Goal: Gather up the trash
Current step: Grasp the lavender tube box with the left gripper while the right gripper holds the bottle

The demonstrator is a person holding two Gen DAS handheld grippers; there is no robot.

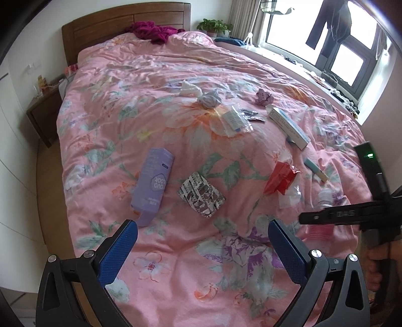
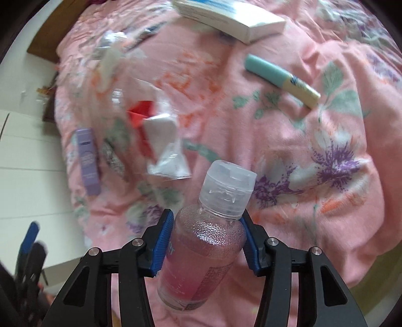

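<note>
Trash lies scattered on a pink floral duvet [image 1: 176, 251]. My right gripper [image 2: 206, 216] is shut on a small clear bottle of pink liquid [image 2: 201, 251] with a clear flip cap, tilted and pointing away. My left gripper [image 1: 203, 226] hangs open and empty above the duvet. Just beyond it lie a purple box [image 1: 153, 183] and a torn foil blister pack [image 1: 201, 196]. Further right are a red wrapper [image 1: 281, 177] on a clear plastic bag [image 1: 289, 196], a teal and cream tube [image 1: 315, 169] and a long white and blue box [image 1: 289, 124].
Crumpled tissues [image 1: 208, 99], a purple wad [image 1: 263, 96] and a clear packet [image 1: 235, 120] lie mid-bed. A magenta cloth [image 1: 150, 31] sits by the wooden headboard [image 1: 125, 22]. A bedside table [image 1: 42, 113] stands left and a window sill [image 1: 326, 83] runs along the right.
</note>
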